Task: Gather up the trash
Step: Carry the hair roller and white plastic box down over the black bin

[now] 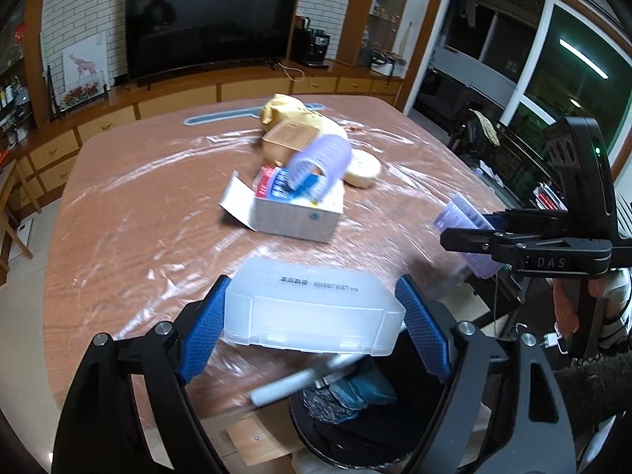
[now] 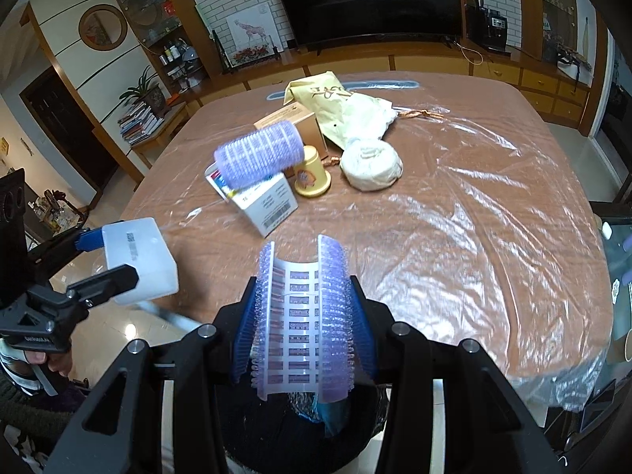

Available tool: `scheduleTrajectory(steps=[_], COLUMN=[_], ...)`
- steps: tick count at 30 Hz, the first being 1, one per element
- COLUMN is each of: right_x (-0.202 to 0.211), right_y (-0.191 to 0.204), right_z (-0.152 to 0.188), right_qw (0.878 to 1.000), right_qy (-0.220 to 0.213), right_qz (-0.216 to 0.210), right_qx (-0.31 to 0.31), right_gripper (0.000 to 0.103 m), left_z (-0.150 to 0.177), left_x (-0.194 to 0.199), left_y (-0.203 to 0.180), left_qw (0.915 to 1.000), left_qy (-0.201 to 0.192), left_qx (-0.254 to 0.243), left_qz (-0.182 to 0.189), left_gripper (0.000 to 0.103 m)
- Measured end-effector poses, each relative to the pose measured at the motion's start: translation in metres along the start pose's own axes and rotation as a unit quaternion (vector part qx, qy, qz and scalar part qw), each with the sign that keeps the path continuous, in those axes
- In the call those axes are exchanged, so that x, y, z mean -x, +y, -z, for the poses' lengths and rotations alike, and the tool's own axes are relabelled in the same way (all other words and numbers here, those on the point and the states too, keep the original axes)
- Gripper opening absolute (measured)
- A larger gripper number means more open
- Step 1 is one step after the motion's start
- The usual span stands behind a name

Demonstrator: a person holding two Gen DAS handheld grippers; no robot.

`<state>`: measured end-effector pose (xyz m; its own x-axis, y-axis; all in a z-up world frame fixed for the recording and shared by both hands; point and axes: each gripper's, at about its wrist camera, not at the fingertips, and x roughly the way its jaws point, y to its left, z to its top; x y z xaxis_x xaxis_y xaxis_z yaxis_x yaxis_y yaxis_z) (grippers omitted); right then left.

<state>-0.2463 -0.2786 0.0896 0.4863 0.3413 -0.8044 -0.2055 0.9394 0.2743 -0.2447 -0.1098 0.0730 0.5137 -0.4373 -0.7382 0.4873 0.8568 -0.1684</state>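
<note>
My left gripper (image 1: 314,316) is shut on a translucent white plastic box (image 1: 312,304), its blue pads pressing both ends. It hangs at the table's near edge above a black lined bin (image 1: 304,434) that holds foil and blue scraps. A blurred white tube (image 1: 300,379) lies just under the box, over the bin. My right gripper (image 2: 304,316) is shut on a squashed purple hair roller (image 2: 302,316), also above the bin (image 2: 276,434). The left wrist view shows that gripper (image 1: 470,243) and roller (image 1: 460,213) at the right. The left gripper (image 2: 106,260) and box (image 2: 142,256) appear in the right wrist view.
On the plastic-covered brown table (image 2: 454,237), a second purple roller (image 2: 258,154) rests on an open white carton (image 2: 268,205). Behind are a yellow cup (image 2: 312,177), a white wad (image 2: 371,168), a brown box (image 2: 304,122) and a yellow paper bag (image 2: 328,98).
</note>
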Motion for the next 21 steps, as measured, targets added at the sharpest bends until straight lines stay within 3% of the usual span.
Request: scheduleTrajectory(steps=[21], right_x=[0.016], right_y=[0.013], right_z=[0.047], right_qw=[0.999], right_qy=[0.028], right_qz=[-0.019], right_qx=[0.003], right_gripper=[0.042], left_z=[0.033], left_x=[0.005], left_y=[-0.044], left_qw=[0.9974], left_qy=[0.029], left_qx=[-0.042], left_qz=[0.050], left_gripper=[0.084])
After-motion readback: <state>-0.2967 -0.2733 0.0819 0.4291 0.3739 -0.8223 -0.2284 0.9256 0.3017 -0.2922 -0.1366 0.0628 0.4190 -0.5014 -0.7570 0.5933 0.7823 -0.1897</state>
